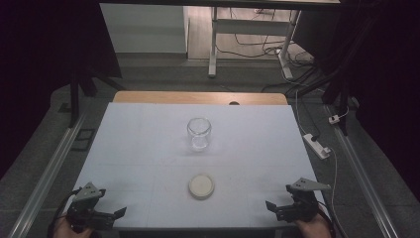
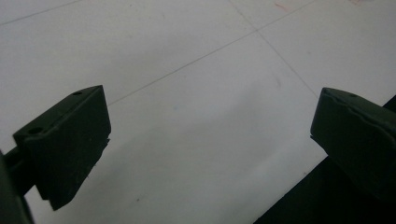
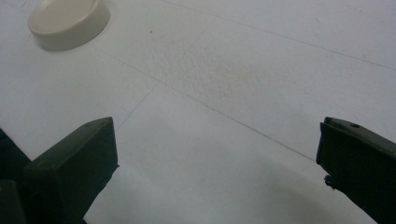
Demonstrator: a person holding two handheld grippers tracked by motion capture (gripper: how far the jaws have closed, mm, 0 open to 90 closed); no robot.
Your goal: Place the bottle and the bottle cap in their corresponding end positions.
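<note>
White table top (image 1: 138, 148), faint thin lines crossing it, wooden strip along far edge. Clear glass jar (image 1: 199, 134) upright near centre, open mouth up. Cream round lid (image 1: 201, 186) flat on surface, nearer person, apart from jar, roughly in line with it. Same lid (image 3: 69, 22) in right gripper view, upper left

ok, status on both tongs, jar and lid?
Left tongs open, right tongs open, both at near table edge, holding nothing. Glass jar upright mid-table, lid off. Cream lid flat in front of it, untouched. Nothing in the way.
</note>
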